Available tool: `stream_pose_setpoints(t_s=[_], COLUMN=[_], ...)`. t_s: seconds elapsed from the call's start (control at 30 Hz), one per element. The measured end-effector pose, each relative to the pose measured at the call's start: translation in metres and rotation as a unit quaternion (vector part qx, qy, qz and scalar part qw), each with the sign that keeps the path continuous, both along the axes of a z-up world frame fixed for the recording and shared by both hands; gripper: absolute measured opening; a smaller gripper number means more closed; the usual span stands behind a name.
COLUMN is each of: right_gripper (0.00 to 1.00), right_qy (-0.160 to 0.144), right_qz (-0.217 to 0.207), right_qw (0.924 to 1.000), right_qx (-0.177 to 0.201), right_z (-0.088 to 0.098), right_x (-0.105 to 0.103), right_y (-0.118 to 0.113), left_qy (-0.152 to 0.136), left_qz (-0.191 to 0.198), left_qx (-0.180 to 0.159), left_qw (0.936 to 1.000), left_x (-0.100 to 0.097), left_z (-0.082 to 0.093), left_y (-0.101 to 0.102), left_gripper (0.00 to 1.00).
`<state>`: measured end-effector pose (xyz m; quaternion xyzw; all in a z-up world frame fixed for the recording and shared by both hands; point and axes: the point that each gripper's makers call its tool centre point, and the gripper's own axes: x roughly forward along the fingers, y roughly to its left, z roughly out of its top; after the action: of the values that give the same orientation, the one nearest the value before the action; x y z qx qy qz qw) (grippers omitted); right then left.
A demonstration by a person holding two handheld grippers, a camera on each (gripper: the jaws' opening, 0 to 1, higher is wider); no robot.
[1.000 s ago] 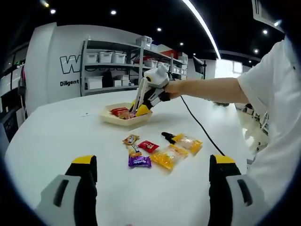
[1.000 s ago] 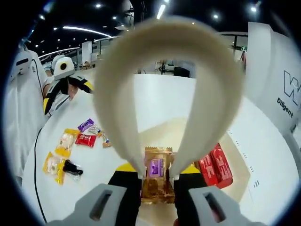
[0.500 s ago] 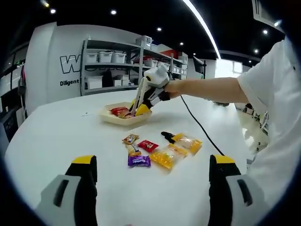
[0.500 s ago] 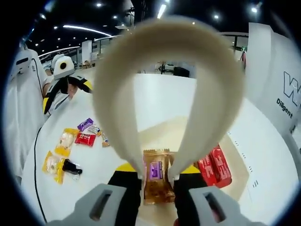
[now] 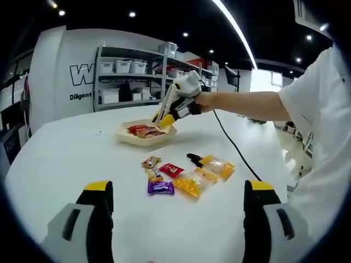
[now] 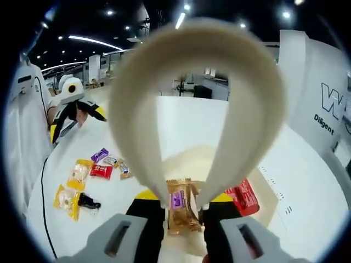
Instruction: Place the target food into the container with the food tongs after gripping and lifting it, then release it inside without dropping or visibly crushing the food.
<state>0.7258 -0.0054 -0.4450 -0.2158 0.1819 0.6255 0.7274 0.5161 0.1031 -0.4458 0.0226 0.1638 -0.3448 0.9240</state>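
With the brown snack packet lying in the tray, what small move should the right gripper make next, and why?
Probably lift the right gripper and its tongs clear of the tray. The brown packet already lies inside beside the red packets, and several snacks wait on the table.

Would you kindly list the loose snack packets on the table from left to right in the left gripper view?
Orange-brown packet → purple packet → red packet → big yellow packet → clear yellow packet.
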Motion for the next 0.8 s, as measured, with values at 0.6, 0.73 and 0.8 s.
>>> stream_pose_setpoints(t_s=[0.6,0.73,0.8], right_gripper=[0.21,0.21,0.21], right_qy=[0.006,0.003,0.001], right_qz=[-0.025,-0.024,-0.024], right_qw=[0.9974,0.9967,0.996], right_qx=[0.068,0.078,0.086], right_z=[0.021,0.024,0.026], right_x=[-0.024,-0.033,-0.038], right_y=[-0.011,-0.01,-0.01], left_qy=[0.0,0.002,0.003], left_qz=[-0.003,-0.004,-0.003], left_qx=[-0.005,-0.005,-0.006], left_qw=[1.0,1.0,1.0], left_x=[-0.001,-0.001,-0.001], left_z=[0.0,-0.002,-0.002], left_y=[-0.005,-0.006,-0.007], left_gripper=[0.97,0.97,0.97])
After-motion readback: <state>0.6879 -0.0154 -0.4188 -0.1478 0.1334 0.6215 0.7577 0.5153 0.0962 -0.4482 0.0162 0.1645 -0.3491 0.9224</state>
